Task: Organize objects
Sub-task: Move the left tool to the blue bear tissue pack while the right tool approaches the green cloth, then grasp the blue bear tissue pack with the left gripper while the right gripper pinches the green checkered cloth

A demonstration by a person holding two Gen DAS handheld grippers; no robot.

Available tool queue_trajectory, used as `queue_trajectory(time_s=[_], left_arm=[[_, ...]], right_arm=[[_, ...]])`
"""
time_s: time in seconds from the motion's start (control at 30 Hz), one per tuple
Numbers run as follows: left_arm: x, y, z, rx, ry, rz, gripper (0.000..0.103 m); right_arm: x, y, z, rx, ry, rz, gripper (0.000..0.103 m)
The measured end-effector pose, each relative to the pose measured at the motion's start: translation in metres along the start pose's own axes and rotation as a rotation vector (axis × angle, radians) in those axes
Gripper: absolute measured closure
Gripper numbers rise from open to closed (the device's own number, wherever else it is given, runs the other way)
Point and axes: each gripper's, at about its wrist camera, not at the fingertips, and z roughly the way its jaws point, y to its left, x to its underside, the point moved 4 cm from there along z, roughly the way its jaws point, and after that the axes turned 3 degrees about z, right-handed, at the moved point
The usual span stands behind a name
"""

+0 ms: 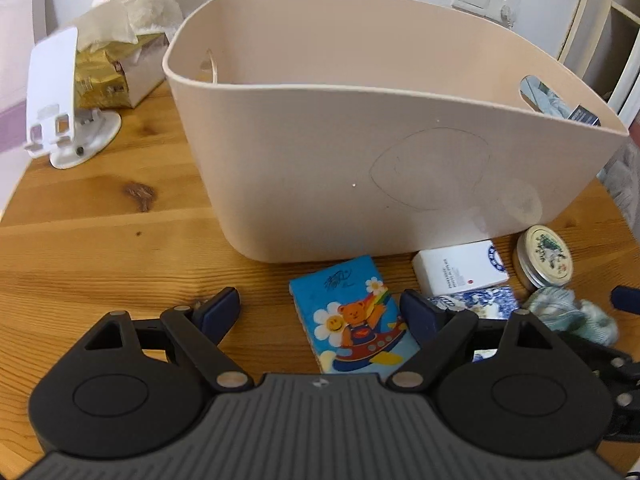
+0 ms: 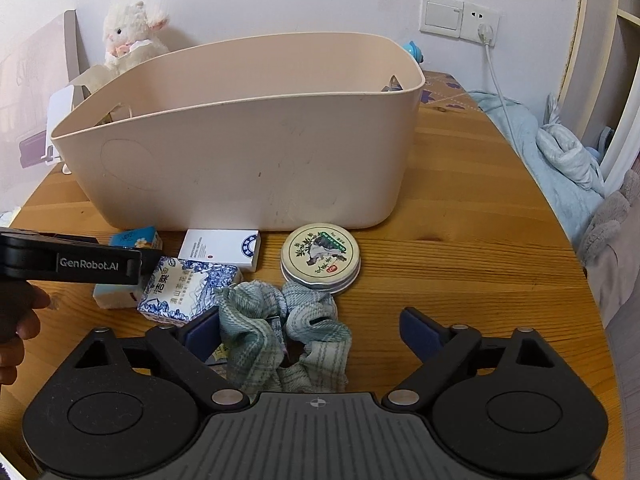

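Observation:
A large beige tub [image 1: 360, 152] [image 2: 248, 160] stands on the round wooden table [image 1: 100, 248] [image 2: 460, 248]. In front of it lie a blue cartoon tissue pack [image 1: 352, 320] [image 2: 136, 240], a white card box [image 1: 460, 270] [image 2: 220, 250], a blue-and-white patterned pack [image 1: 480, 300] [image 2: 188, 292], a round tin [image 1: 544, 258] [image 2: 320, 258] and a green-white cloth scrunchie [image 1: 572, 314] [image 2: 280, 332]. My left gripper [image 1: 322, 312] is open around the cartoon pack. My right gripper [image 2: 310, 332] is open, with the scrunchie between its fingers, toward the left one.
A white phone stand [image 1: 60, 100], a tissue box [image 1: 120, 68] and a plush lamb [image 2: 132, 32] sit behind the tub's left side. A wall socket with a cable [image 2: 486, 28] and blue bedding [image 2: 560, 152] are at the right. The left gripper's body [image 2: 72, 264] reaches in from the left.

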Motion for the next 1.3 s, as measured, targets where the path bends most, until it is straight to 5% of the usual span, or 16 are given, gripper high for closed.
queue_trajectory(time_s=[0.2, 0.27, 0.37, 0.47, 1.3], left_arm=[[0.007, 0.001, -0.006, -0.034, -0.007, 0.040, 0.026], [0.010, 0.003, -0.009, -0.032, -0.008, 0.037, 0.031], [0.014, 0.004, -0.016, -0.029, -0.010, 0.038, 0.053], [0.018, 0.005, -0.021, -0.030, 0.006, 0.036, 0.056], [0.015, -0.005, -0.116, 0.023, -0.167, 0.114, 0.056]], right_arm=[[0.000, 0.001, -0.006, -0.026, -0.012, -0.007, 0.038], [0.001, 0.003, -0.006, -0.032, -0.013, -0.017, 0.056], [0.005, 0.008, -0.010, -0.040, -0.024, -0.028, 0.075], [0.007, 0.010, -0.014, -0.041, -0.033, -0.030, 0.082], [-0.019, -0.001, -0.104, -0.072, -0.249, 0.029, 0.089]])
